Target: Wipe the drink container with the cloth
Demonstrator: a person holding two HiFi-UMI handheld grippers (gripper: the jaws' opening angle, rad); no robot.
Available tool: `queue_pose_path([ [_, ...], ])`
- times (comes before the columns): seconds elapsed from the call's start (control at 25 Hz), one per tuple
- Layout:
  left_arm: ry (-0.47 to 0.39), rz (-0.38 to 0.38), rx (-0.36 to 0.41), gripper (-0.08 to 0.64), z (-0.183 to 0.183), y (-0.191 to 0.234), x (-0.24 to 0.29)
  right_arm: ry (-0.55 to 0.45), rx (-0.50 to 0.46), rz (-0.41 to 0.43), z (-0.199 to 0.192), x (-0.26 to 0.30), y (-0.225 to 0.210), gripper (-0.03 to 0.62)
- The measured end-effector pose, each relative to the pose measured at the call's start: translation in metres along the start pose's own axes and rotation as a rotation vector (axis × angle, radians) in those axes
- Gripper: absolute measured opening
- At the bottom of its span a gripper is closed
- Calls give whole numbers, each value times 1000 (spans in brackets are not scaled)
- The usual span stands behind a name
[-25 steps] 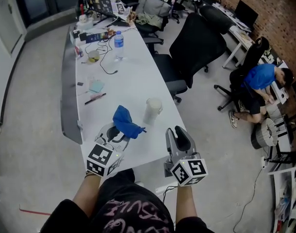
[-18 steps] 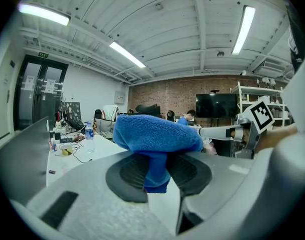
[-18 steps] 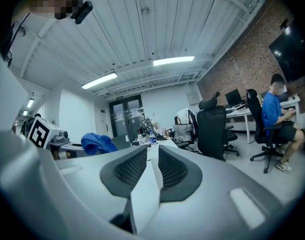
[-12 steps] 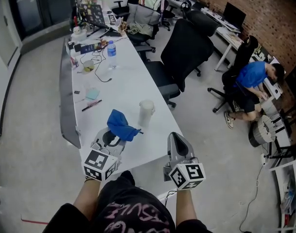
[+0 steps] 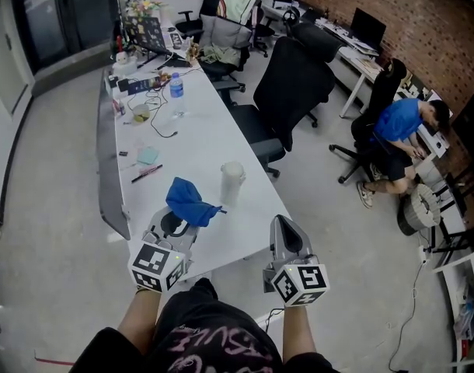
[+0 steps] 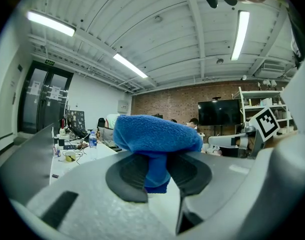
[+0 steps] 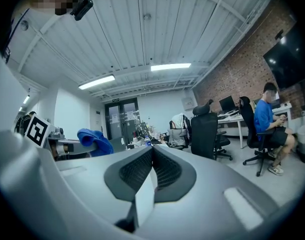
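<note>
The left tongs (image 6: 155, 174) are clenched on a blue cloth (image 5: 186, 199), which bunches above the pads. The right tongs (image 7: 152, 165) are pressed together with nothing between them, low in the head view, off the table's near edge. The pale drink cup (image 5: 231, 181) stands upright on the white table (image 5: 194, 127), centre frame, just right of the cloth and not touching it. Wiping seems not yet begun. Next, the cloth likely needs carrying onto the cup, with the right tongs opening to steady it.

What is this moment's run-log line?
left gripper: shut on blue cloth | right gripper: shut, empty | drink container: upright on table, untouched
</note>
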State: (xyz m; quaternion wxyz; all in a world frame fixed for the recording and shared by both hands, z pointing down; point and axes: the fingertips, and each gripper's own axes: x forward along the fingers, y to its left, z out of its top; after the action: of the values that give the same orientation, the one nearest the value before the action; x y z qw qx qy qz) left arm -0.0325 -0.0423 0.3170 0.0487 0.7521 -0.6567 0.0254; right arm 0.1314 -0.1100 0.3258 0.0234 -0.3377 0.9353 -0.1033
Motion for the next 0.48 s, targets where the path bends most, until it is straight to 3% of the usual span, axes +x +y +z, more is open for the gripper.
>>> queue_pose_path([
  [0.48, -7, -4, 4, 101, 5, -8, -13, 0, -37, -20, 2, -14, 5, -6],
])
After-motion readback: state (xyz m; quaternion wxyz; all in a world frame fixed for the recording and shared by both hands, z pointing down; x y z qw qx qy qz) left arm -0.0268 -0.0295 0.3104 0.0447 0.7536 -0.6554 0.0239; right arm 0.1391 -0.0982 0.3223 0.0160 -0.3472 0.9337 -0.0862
